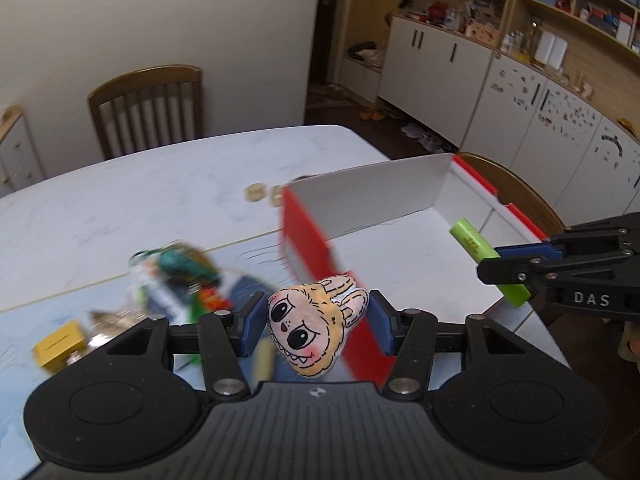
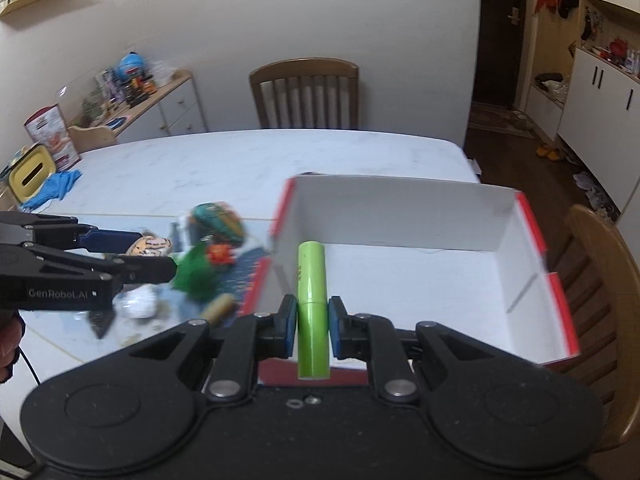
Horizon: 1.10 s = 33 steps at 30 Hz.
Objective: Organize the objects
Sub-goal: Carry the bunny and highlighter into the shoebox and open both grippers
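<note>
My left gripper (image 1: 316, 326) is shut on a small plush face toy (image 1: 312, 326), tan with big eyes, held above the near left corner of the red and white box (image 1: 400, 196). It also shows in the right wrist view (image 2: 150, 247). My right gripper (image 2: 313, 326) is shut on a green tube (image 2: 312, 308), held over the near edge of the box (image 2: 400, 208). The tube also shows in the left wrist view (image 1: 488, 260), held by the right gripper (image 1: 496, 262) over the box's right side. The box's visible inside looks bare.
A pile of loose items lies left of the box: a teal round toy (image 2: 218, 220), a green and orange toy (image 2: 200, 268), a yellow block (image 1: 60, 346), a wooden cylinder (image 2: 218, 308). Chairs stand at the far side (image 2: 304, 96) and right side (image 2: 600, 300) of the white table (image 2: 240, 160).
</note>
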Each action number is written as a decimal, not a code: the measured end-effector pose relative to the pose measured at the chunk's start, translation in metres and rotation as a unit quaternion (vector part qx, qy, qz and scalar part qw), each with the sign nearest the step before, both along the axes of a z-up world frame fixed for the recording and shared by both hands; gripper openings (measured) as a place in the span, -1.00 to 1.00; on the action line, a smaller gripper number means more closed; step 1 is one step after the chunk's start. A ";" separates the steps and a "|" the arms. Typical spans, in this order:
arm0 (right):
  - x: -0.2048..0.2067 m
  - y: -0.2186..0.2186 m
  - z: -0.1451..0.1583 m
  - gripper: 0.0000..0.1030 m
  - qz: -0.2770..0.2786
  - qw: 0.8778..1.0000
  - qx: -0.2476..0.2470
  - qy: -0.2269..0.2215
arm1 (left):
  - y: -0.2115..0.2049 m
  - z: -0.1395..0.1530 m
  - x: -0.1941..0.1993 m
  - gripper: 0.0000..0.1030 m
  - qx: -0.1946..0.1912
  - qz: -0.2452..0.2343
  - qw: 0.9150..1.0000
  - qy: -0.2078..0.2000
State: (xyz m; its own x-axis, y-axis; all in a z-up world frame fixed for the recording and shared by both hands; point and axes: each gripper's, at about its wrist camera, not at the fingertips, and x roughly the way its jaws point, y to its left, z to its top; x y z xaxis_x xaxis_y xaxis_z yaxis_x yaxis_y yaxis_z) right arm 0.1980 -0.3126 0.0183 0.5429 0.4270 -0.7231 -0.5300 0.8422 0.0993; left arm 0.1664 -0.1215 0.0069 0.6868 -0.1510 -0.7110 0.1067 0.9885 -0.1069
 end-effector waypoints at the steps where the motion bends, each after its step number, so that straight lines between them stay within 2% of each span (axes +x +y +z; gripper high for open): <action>1: 0.005 -0.007 -0.001 -0.70 -0.001 1.000 -0.001 -0.001 | -0.008 -0.001 0.006 0.04 0.000 -0.002 1.000 0.002; 10: 0.055 -0.058 -0.020 -0.70 -0.013 1.000 -0.012 0.007 | -0.072 -0.010 0.060 0.04 0.016 -0.007 1.000 0.015; 17: 0.086 -0.073 -0.041 -0.70 -0.015 0.999 -0.027 0.026 | -0.102 -0.029 0.104 0.04 0.045 -0.002 0.998 0.032; 22: 0.104 -0.070 -0.062 -0.70 -0.013 0.998 -0.046 0.041 | -0.114 -0.055 0.136 0.04 0.062 0.002 0.996 0.064; 28: 0.121 -0.067 -0.084 -0.70 -0.003 0.996 -0.064 0.069 | -0.116 -0.089 0.165 0.04 0.064 0.009 0.991 0.120; 33: 0.130 -0.062 -0.099 -0.70 0.014 0.991 -0.084 0.101 | -0.115 -0.100 0.179 0.04 0.067 0.003 0.985 0.160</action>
